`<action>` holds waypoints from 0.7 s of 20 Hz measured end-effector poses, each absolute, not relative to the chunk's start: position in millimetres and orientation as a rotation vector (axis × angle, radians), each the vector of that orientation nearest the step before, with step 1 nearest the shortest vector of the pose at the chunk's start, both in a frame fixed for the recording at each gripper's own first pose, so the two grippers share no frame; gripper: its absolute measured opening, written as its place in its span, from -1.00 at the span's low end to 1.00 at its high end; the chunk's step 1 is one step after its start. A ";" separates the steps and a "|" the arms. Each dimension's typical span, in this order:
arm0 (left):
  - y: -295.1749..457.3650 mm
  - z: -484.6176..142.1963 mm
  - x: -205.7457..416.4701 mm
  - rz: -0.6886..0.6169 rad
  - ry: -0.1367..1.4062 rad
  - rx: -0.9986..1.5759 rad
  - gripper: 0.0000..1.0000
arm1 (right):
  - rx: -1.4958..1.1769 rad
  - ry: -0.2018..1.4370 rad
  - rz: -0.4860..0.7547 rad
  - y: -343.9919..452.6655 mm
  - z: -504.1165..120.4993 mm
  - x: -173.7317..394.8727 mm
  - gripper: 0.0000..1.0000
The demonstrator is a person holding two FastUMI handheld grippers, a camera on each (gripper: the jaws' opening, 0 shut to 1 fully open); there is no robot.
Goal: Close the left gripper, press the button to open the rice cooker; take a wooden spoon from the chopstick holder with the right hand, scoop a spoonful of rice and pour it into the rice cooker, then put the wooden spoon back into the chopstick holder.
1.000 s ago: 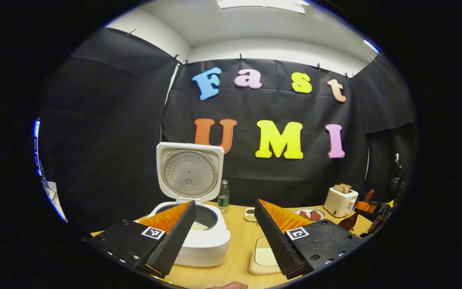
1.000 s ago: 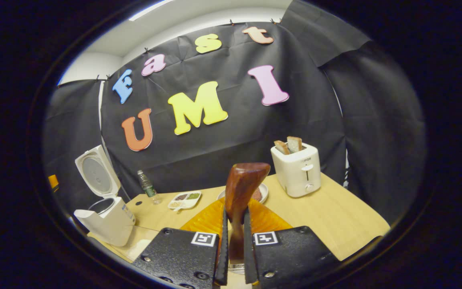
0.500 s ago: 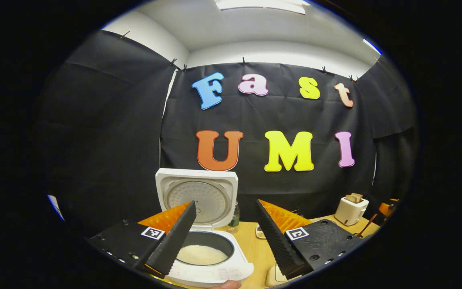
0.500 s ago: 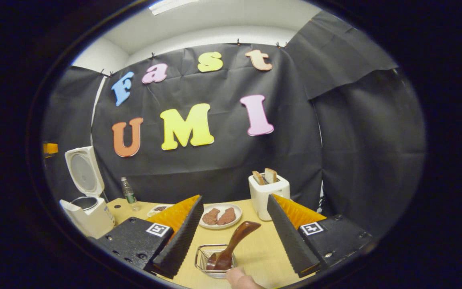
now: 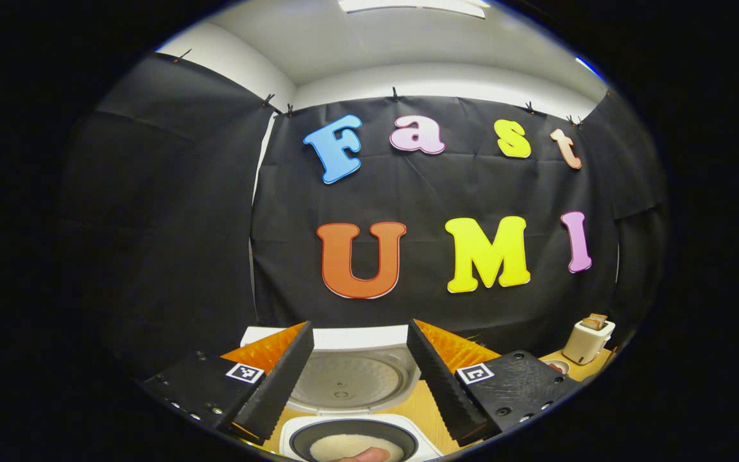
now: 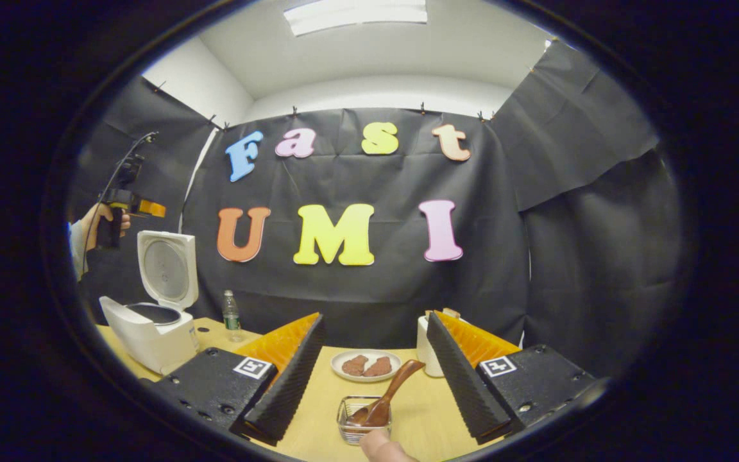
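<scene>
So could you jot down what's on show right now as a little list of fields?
rice cooker: lid up, rice in the pot
wooden spoon: leaning in the chopstick holder
right gripper: open, holding nothing
left gripper: open, above the cooker
plate: two brown pieces on it
toaster: bread sticking out
bottle: upright beside the cooker

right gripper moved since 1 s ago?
Yes. The right gripper let go of the wooden spoon, opened and backed away; spoon and holder now look smaller against the table.
</scene>
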State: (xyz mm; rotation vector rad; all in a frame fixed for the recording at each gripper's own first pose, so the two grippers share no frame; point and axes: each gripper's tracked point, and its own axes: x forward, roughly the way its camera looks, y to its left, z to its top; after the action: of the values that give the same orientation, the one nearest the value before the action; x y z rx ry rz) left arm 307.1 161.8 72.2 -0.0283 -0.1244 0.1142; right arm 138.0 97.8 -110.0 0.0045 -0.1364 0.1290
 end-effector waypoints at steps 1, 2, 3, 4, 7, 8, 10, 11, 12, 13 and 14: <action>164.6 74.7 321.3 0.112 -0.113 -0.017 0.87 | 0.025 -0.135 0.145 103.3 -111.2 138.8 1.00; 169.7 73.5 334.7 0.128 -0.093 0.001 0.87 | 0.041 -0.131 0.162 108.1 -115.5 140.4 0.93; 173.1 73.0 348.0 0.140 -0.079 0.004 0.88 | 0.047 -0.122 0.174 111.5 -119.6 142.5 1.00; 173.8 73.3 360.0 0.145 -0.066 -0.004 0.87 | 0.049 -0.117 0.183 114.0 -122.4 143.4 1.00; 187.0 57.2 387.2 0.180 0.006 -0.015 0.89 | 0.046 -0.119 0.189 115.9 -124.8 145.5 1.00; 193.4 44.9 395.5 0.196 0.043 -0.025 0.91 | 0.045 -0.114 0.183 115.0 -126.3 145.0 1.00; 199.5 22.3 405.5 0.193 0.130 -0.064 0.91 | 0.046 -0.114 0.175 112.4 -125.6 139.0 1.00; 206.4 15.4 403.4 0.223 0.160 -0.057 1.00 | 0.044 -0.111 0.167 111.8 -124.1 136.6 1.00; 211.6 18.1 399.6 0.230 0.153 -0.059 0.96 | 0.042 -0.105 0.155 109.6 -123.9 133.9 1.00; 208.5 13.8 394.0 0.223 0.181 -0.072 0.94 | 0.037 -0.100 0.150 109.0 -122.4 130.1 1.00; 206.4 13.9 390.0 0.222 0.185 -0.070 0.94 | 0.035 -0.095 0.149 110.3 -119.8 124.9 1.00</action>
State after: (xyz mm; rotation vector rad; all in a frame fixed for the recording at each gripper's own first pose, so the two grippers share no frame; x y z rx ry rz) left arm 390.0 206.4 13.9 -0.0695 0.1854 0.2216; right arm 124.9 110.3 -119.8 0.0349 -0.0945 0.1494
